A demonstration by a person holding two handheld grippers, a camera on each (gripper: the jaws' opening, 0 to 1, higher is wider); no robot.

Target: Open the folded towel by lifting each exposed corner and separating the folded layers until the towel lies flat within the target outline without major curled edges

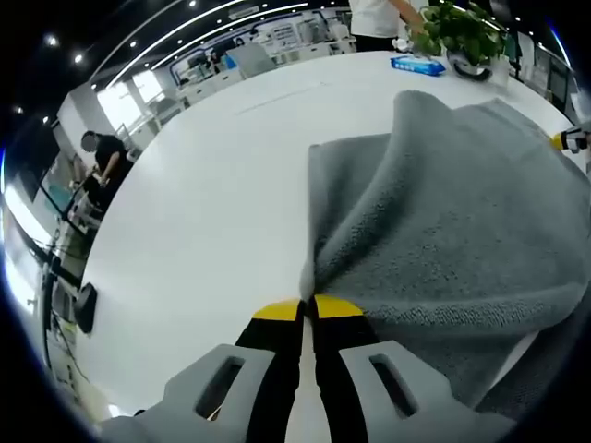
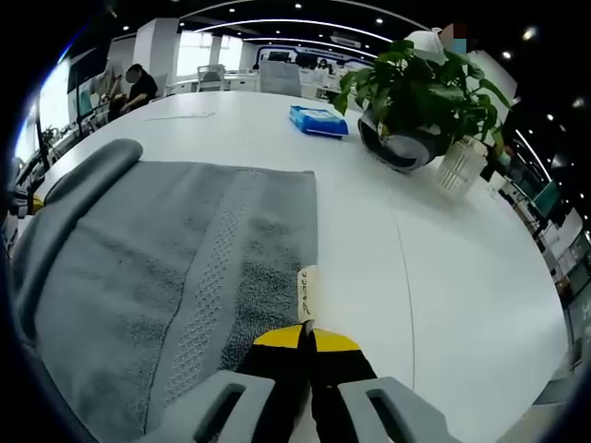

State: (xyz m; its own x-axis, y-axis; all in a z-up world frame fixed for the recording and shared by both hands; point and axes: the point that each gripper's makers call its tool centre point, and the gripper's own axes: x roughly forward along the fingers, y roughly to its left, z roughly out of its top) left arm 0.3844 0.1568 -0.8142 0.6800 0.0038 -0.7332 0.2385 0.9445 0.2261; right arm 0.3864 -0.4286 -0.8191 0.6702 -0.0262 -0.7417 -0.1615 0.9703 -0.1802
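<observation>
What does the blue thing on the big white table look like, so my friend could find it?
Start at the big white table and find the leafy green plant in its dark round pot. Just beside the pot, apart from the grey towel, lies a flat blue packet. It is the one bright blue thing on the tabletop.

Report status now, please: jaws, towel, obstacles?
Left gripper shut on towel corner, fold lifted. Right gripper shut on towel edge by the label. Plant, blue pack stand apart.
</observation>
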